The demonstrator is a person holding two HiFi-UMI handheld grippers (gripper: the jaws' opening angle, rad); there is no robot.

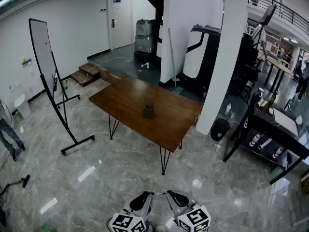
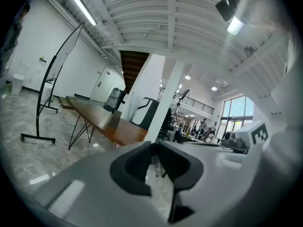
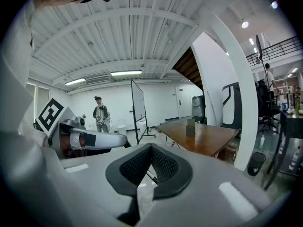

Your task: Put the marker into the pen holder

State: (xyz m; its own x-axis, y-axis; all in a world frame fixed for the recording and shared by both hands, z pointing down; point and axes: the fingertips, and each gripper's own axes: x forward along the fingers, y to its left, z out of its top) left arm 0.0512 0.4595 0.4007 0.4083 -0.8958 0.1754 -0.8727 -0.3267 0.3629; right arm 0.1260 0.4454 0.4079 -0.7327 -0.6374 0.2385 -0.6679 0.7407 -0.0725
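The pen holder (image 1: 148, 109), a small dark box, stands upright near the middle of the brown wooden table (image 1: 169, 124), well ahead of both grippers. It also shows as the pen holder (image 2: 116, 118) in the left gripper view and the pen holder (image 3: 191, 126) in the right gripper view. My left gripper (image 1: 144, 195) is low at the frame's bottom edge, shut on a thin pale marker (image 2: 155, 163) that stands upright between its jaws. Beside it my right gripper (image 1: 175, 194) has its jaws together with nothing between them.
A whiteboard on a wheeled stand (image 1: 46, 57) stands left of the table. A white pillar (image 1: 224, 57) and a black bin (image 1: 219, 128) are at its right end, with a black shelf unit (image 1: 270, 129) beyond. A person (image 3: 100, 119) stands by the far wall.
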